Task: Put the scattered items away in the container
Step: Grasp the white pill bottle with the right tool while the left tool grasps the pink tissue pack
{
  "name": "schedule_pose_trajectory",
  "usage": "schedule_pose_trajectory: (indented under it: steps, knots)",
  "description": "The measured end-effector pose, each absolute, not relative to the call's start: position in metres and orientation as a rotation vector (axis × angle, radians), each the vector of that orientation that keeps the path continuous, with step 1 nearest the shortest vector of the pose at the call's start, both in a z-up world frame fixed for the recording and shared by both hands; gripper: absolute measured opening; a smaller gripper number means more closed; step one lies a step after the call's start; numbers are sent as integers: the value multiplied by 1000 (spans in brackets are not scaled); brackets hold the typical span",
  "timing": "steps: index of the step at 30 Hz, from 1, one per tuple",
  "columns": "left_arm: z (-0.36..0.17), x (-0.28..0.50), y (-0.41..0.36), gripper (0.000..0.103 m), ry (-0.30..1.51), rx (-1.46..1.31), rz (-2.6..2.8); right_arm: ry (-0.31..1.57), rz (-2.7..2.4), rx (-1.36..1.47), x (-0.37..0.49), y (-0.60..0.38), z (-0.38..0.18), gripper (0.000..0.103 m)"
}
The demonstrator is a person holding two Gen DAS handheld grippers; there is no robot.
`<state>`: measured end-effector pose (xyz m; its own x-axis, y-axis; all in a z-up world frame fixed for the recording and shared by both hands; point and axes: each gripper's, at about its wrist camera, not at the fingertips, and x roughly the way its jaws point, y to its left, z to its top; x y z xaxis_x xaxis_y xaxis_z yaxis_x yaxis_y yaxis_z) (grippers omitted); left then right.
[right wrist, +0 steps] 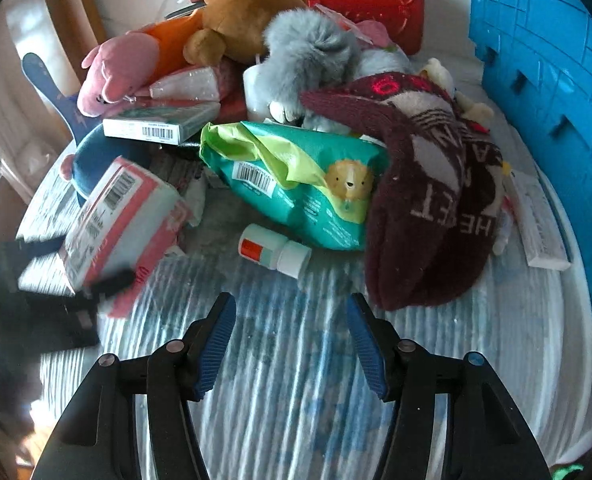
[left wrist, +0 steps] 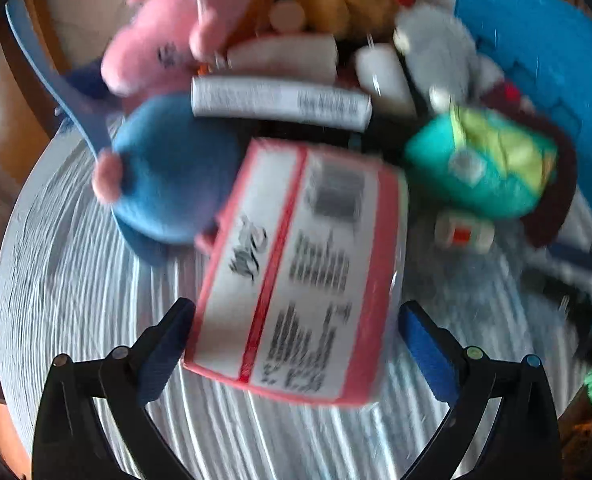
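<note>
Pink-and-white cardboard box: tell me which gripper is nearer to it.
Left. The left gripper has the pink-and-white cardboard box between its jaws; the right gripper hangs over bare tablecloth beside it.

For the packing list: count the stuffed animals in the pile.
3 clearly: pink plush at the pile's left, brown teddy at the back, grey furry toy in the middle. The heap may hide others.

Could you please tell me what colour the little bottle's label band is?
Red-orange, on the small white plastic bottle; clearest in the right wrist view.

Box label [left wrist: 296,276] — blurred, unreadable
</note>
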<state>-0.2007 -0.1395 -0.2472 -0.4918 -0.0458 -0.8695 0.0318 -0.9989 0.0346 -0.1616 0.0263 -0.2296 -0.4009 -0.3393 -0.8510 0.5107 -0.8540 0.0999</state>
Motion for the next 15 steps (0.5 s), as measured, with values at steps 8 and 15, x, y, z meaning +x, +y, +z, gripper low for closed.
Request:
schedule_pose_trajectory:
  steps: [8,15]
  knots:
    - [-241,-206,-145,101,91,1399,-2686,210,-2243,1268,-183,8,-246,72]
    - [-242,-201,-146,96,78,1342,-2674,147,-2274,1292,-197,-7,-272,54]
